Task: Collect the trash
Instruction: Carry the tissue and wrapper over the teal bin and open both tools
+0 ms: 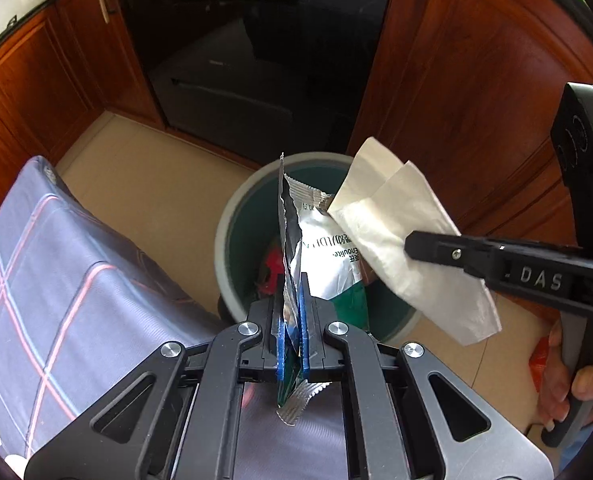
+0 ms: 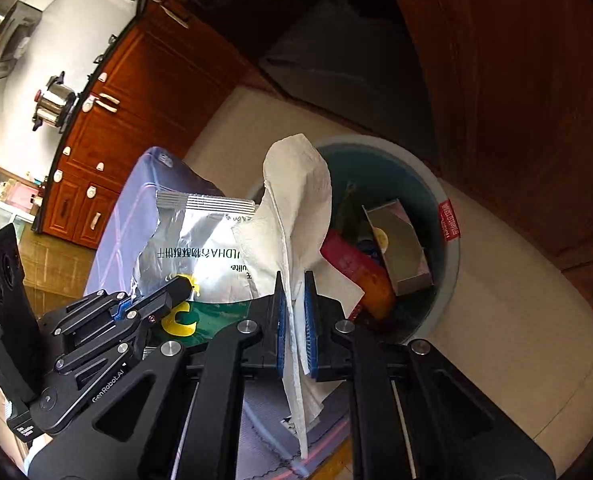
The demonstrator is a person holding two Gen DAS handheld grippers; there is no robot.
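Left gripper [image 1: 292, 320] fingers clamp a torn silver foil packet [image 1: 324, 264], green at its base, upright above the grey bin [image 1: 232, 224]. Right gripper [image 2: 295, 320] fingers pinch a creased white paper towel [image 2: 296, 208] just beside it, over the bin's rim.

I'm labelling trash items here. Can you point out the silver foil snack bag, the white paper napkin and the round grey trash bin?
silver foil snack bag [image 2: 200, 248], right wrist view, its crinkled printed face.
white paper napkin [image 1: 400, 216], left wrist view, its flat middle.
round grey trash bin [image 1: 226, 216], left wrist view, its left rim.
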